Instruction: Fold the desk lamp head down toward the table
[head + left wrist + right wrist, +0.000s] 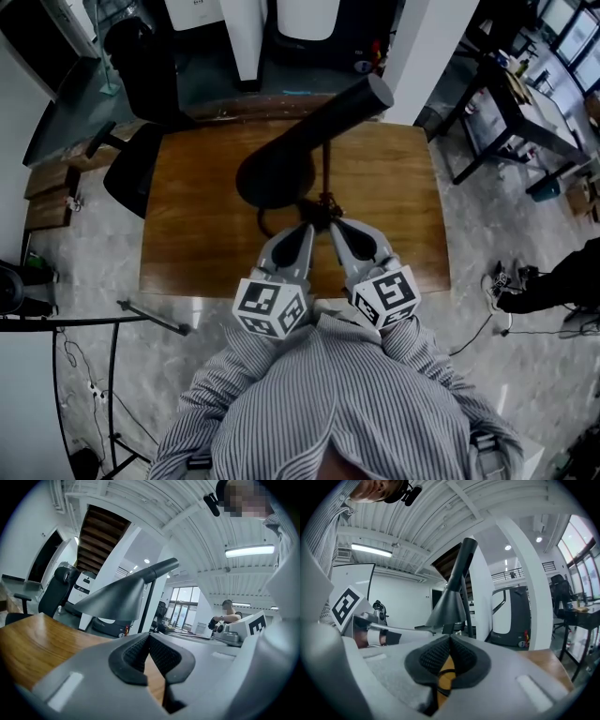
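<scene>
**Both grippers closed and empty at the lamp's foot, head up**

- left fingers [133, 653]: pads pressed together at the tips with nothing between them. Only table wood shows through the slot underneath.
- right fingers [433, 657]: same, tips meeting. A dark loop shows through the slot below the tips; can't tell if it touches the pads.
- left gripper [302, 230] and right gripper [337, 227]: side by side, roughly level, low over the table [403, 225]. Their tips converge right at the foot of the lamp pole [326, 173]. Whether they touch it isn't clear from above.
- marker cubes sit at the near end of each gripper, tight against the person's striped shirt [328, 403].
- desk lamp head [323, 127]: dark cone running into a tube, carried on top of the pole and raised off the table. It's tilted, with the wide mouth facing down toward the near-left and the tube end pointing up toward the far-right. In both gripper views it hangs above and beyond the fingertips, apart from them.
- cord [265, 223]: loops on the table just left of the pole's foot, beside the left gripper.
- table is brown wood, and the lamp stands about mid-width.
- black office chair [136, 164] is off the table's far-left corner.
</scene>
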### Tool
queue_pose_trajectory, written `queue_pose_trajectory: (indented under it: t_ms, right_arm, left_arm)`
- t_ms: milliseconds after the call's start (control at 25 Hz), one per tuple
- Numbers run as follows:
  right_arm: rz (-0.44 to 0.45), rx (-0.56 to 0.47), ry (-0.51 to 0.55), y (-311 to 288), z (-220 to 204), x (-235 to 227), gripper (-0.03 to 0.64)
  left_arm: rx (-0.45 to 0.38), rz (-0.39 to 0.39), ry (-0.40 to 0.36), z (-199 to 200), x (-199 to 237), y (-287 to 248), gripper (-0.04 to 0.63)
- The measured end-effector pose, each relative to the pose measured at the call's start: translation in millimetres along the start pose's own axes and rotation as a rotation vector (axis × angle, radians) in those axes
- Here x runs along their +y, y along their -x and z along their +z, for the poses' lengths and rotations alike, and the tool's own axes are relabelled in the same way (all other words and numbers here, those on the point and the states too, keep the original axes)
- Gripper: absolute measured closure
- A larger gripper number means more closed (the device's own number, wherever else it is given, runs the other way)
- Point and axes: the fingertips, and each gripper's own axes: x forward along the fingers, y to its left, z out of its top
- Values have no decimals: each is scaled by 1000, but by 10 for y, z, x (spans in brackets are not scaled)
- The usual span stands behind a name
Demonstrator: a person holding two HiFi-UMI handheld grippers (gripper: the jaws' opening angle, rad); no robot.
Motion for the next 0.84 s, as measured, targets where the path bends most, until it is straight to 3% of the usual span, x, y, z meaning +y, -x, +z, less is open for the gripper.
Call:
queue_pose_trajectory:
  t_ms: [840]
  right_arm:
    - [2, 8, 12, 19, -29, 8, 617]
  left_arm:
    - [-8, 21, 17, -31, -29, 52, 607]
